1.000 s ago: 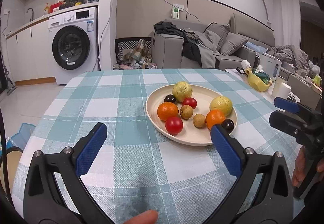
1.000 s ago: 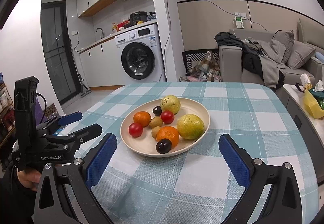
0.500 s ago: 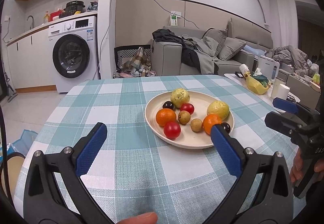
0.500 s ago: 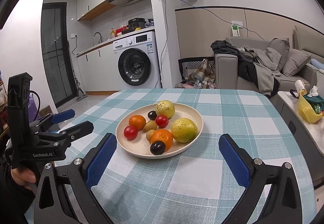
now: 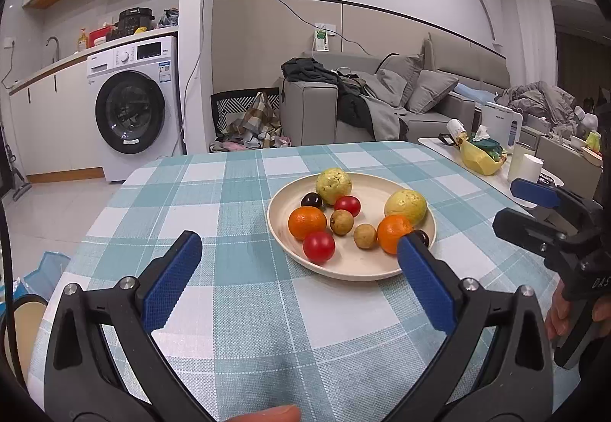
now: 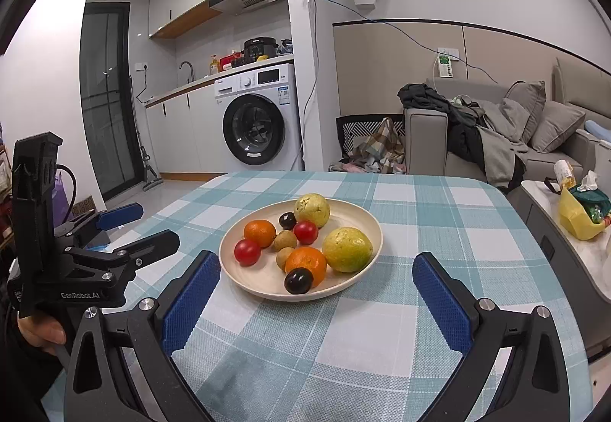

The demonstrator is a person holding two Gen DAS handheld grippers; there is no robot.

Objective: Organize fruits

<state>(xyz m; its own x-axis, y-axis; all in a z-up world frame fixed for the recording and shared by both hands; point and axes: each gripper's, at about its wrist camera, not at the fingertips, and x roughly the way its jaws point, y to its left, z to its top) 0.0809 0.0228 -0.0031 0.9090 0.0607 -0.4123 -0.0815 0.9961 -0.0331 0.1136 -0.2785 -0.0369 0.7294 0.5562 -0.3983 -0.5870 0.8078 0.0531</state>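
Note:
A cream plate [image 5: 357, 271] [image 6: 366, 215] sits on the checked tablecloth [image 5: 236, 215]. It holds two yellow-green guavas [image 5: 333, 185], two oranges [image 5: 306, 222], two red tomatoes [image 5: 319, 246], two small brown fruits [image 5: 341, 222] and two dark plums [image 6: 296, 280]. My left gripper [image 5: 299, 245] is open and empty, above the table in front of the plate. My right gripper [image 6: 317, 267] is open and empty, also short of the plate. Each gripper shows at the edge of the other's view.
The table's far edge is rounded [image 5: 343, 145]. A side counter to the right holds a yellow bag [image 5: 479, 158], a white cup [image 5: 529, 168] and a kettle. A washing machine [image 6: 259, 128] and a grey sofa [image 6: 496, 139] stand beyond the table.
Both grippers have tilted up and drawn back slightly, so the plate sits lower and farther in each view. Both stay open. The fruits have not moved.

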